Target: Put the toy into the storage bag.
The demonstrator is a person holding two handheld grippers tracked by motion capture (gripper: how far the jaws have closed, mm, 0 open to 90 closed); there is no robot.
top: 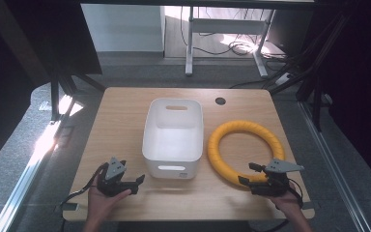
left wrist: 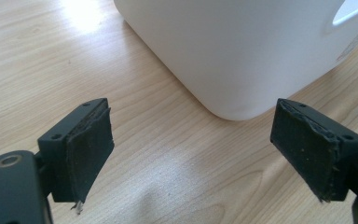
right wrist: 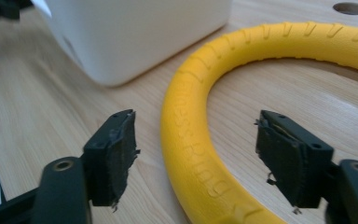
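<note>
A white plastic bin (top: 174,137) with cut-out handles stands empty in the middle of the wooden table (top: 121,111). To its right lies a yellow foam ring (top: 245,151) flat on the wood. My left gripper (top: 134,182) is open near the bin's near-left corner (left wrist: 233,60), nothing between its jaws. My right gripper (top: 249,175) is open at the ring's near edge; in the right gripper view the ring's band (right wrist: 191,140) runs between the jaws without touching either pad. The bin's corner (right wrist: 135,32) stands beyond the ring.
A round cable hole (top: 220,101) sits at the table's back edge. Dark frame legs stand at both sides, and a desk frame with cables (top: 232,46) lies on the floor behind. Bare wood stretches left of the bin.
</note>
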